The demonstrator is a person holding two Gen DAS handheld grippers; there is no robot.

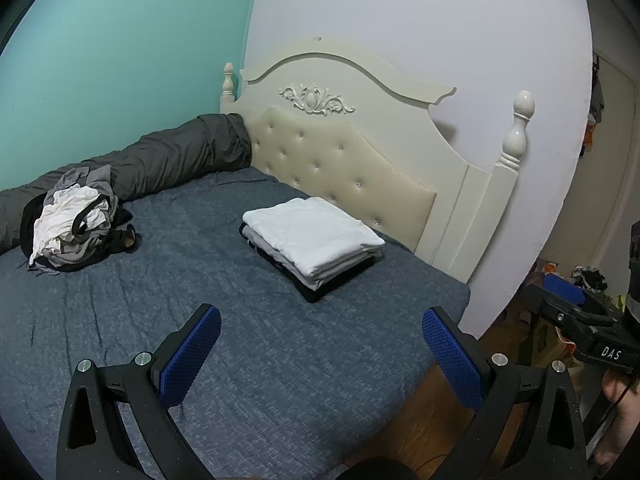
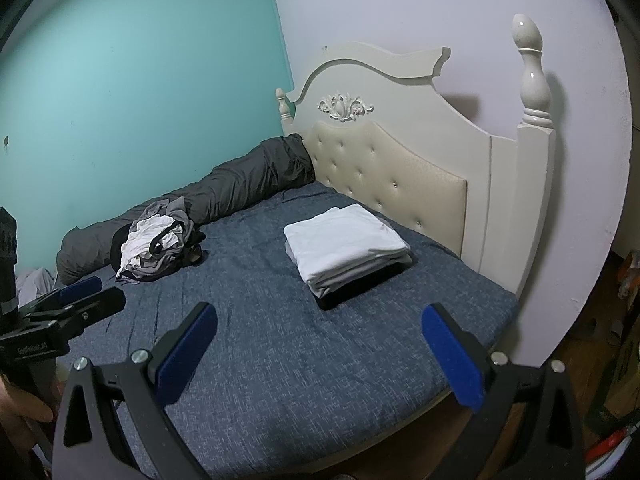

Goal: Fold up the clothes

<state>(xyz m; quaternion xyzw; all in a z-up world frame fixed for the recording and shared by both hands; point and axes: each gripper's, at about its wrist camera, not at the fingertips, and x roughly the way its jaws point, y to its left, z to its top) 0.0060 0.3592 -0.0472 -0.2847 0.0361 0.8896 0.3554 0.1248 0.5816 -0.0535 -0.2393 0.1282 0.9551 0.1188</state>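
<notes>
A: How do the jaws stand?

B: Both are spread wide with nothing between them. The left gripper (image 1: pixel 322 350) hangs above the near part of the bed (image 1: pixel 260 360), its blue pads (image 1: pixel 192 360) far apart. The right gripper (image 2: pixel 320 348) is just as wide, also over the near edge of the blue-grey cover.

A: Where are the clothes, from left to right?

B: At the far left, a loose heap of unfolded clothes (image 1: pixel 76 224), white, grey and black, lies on the cover just in front of a long dark grey rolled duvet (image 1: pixel 172 156) that runs along the turquoise wall (image 1: pixel 120 60). Well apart from it, to the right, sits a neat folded stack (image 1: pixel 312 236): a white piece on top, grey beneath, black at the bottom. It lies close to the cream tufted headboard (image 1: pixel 340 160).

A: And from the right wrist view?

B: The same order: the heap (image 2: pixel 156 244), then the stack (image 2: pixel 344 244), then the headboard (image 2: pixel 400 168). The left gripper shows at the far left edge, with a hand (image 2: pixel 24 412) below it.
</notes>
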